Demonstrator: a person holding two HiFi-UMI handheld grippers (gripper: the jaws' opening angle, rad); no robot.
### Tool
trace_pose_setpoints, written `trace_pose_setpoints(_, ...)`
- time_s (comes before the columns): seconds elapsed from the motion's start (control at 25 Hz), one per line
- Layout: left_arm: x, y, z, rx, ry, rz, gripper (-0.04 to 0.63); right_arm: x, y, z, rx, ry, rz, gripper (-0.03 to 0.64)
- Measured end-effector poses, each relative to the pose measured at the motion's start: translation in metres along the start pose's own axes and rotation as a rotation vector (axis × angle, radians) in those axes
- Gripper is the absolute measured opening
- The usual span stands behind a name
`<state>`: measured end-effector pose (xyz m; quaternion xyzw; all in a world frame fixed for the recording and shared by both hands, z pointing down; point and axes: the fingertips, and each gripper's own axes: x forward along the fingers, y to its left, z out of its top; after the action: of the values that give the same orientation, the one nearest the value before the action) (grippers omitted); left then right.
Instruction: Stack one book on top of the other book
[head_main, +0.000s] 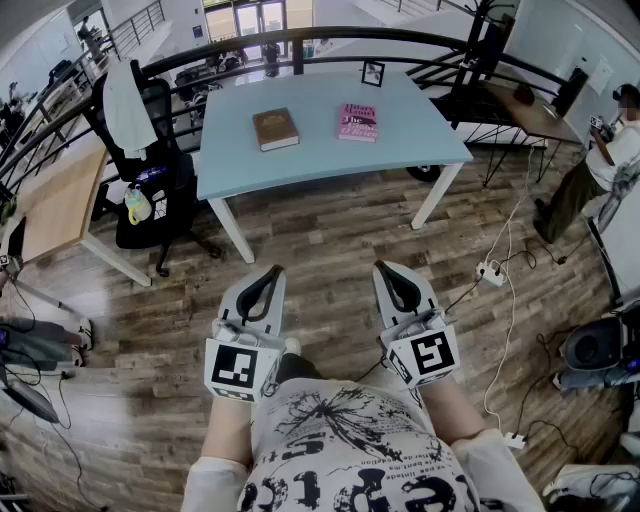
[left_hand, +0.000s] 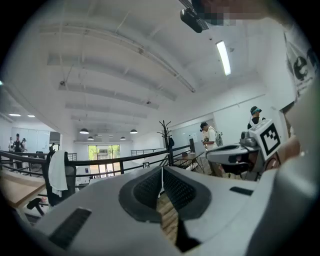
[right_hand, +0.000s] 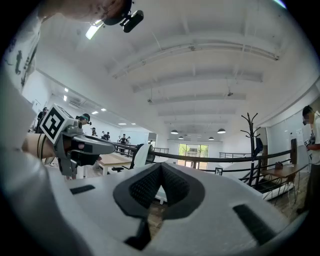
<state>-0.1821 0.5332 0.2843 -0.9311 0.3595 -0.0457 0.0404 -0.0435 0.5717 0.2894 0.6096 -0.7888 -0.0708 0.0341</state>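
A brown book (head_main: 275, 128) and a pink book (head_main: 358, 121) lie side by side, apart, on the light blue table (head_main: 330, 150) far ahead in the head view. My left gripper (head_main: 272, 271) and right gripper (head_main: 384, 267) are held level near my body, well short of the table, over the wooden floor. Both are shut with nothing between their jaws. In the left gripper view my left gripper (left_hand: 161, 170) has its tips pressed together, and the right gripper (left_hand: 225, 152) shows beside it. The right gripper view shows my right gripper (right_hand: 161, 167) likewise shut.
A black office chair (head_main: 150, 170) with a white cloth stands left of the table beside a wooden desk (head_main: 55, 205). A small picture frame (head_main: 372, 72) stands at the table's back. White cables and a power strip (head_main: 490, 272) lie on the floor at right. A person (head_main: 600, 165) stands far right.
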Motion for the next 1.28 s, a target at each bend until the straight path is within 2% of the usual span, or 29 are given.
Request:
trace_pose_setpoints(0.32, 0.006, 0.003, -0.002, -0.005, -0.007, 0.003, 0.011, 0.004, -0.004, -0.005, 0.008, 0.009, -0.007, -0.009)
trace_pose_setpoints(0.52, 0.015, 0.005, -0.010, 0.008, -0.026, 0.009, 0.011, 0.005, -0.011, -0.010, 0.053, 0.001, -0.008, -0.008)
trace_pose_setpoints(0.8, 0.031, 0.012, -0.021, 0.000, 0.000, -0.015, 0.011, 0.023, -0.026, -0.035, 0.107, 0.049, -0.024, -0.008)
trace_pose_setpoints(0.92, 0.046, 0.027, -0.027, 0.012, -0.031, -0.014, 0.011, 0.042, -0.035, -0.045, 0.127, 0.066, -0.027, -0.008)
trace_pose_setpoints(1.28, 0.133, 0.122, -0.051, -0.042, 0.013, -0.001, 0.011, 0.159, -0.066, -0.071, 0.134, 0.114, -0.044, -0.008)
